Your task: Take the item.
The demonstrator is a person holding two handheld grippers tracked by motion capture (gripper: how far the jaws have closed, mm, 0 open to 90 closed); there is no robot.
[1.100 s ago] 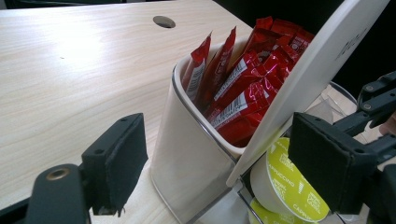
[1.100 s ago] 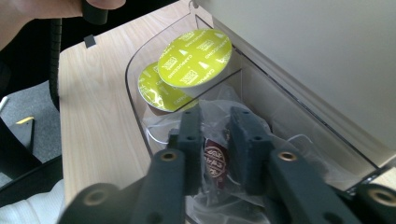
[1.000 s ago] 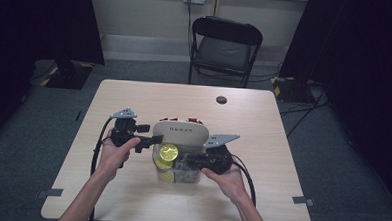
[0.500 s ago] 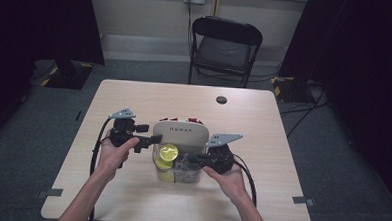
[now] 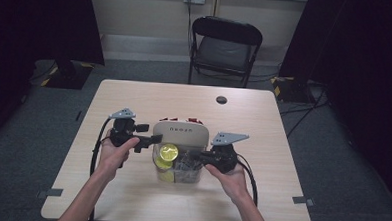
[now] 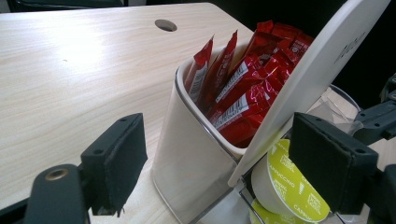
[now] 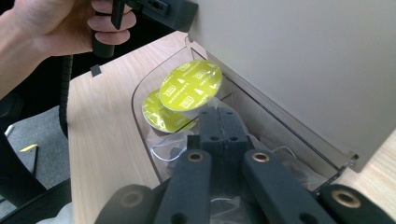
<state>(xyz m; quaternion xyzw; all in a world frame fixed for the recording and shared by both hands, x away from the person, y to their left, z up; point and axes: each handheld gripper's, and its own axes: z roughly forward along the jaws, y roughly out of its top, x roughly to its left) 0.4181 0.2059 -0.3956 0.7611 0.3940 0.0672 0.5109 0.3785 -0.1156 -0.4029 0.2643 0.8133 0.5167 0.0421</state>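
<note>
A beige organiser [image 6: 187,158] stands mid-table with its flat lid [image 5: 179,132] tilted up. Red sachets [image 6: 243,79] fill its back compartment. The clear front bin [image 7: 140,135] holds two yellow-green capsules [image 7: 191,86] and crumpled clear wrappers. My left gripper [image 5: 151,142] is open at the organiser's left side, and its wide jaws straddle the lid's edge [image 6: 322,70] without pressing on it. My right gripper [image 7: 218,112] reaches into the clear bin from the right with its jaws shut. Its tips sit among the clear wrappers, just short of the upper capsule. I cannot tell whether a wrapper is pinched.
The wooden table [image 5: 262,143] has a round black cable hole [image 5: 221,99] at the back. A black folding chair [image 5: 227,47] stands beyond the far edge. A cable trails from each gripper toward the person.
</note>
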